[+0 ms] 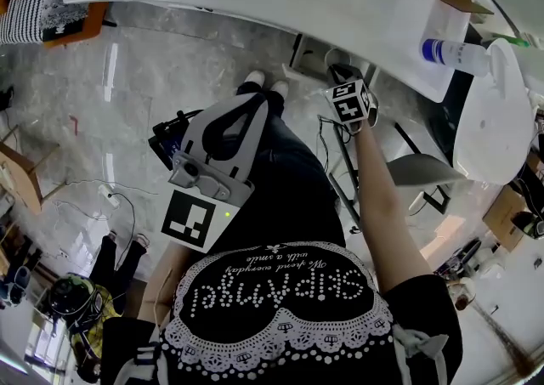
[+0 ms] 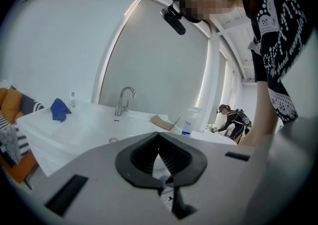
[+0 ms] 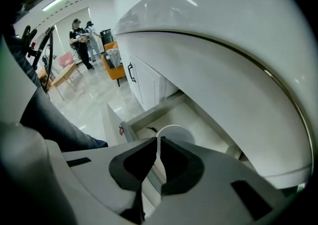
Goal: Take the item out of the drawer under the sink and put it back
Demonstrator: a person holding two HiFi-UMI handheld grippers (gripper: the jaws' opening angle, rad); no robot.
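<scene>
The big white sink (image 3: 223, 60) hangs low over the open drawer (image 3: 149, 115), so the gap is thin. The right gripper (image 3: 158, 140) pinches the white cup (image 3: 179, 132) in the drawer. The left gripper (image 2: 159, 137) is closed, empty, in open air.

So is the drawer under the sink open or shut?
Open: the drawer stands pulled out below the basin, its inside and a white cup showing.

The right claw (image 3: 158, 142) pinches the near rim of a white bowl (image 3: 174, 130) over the open drawer (image 3: 148, 115), under the white sink (image 3: 223, 65).
</scene>
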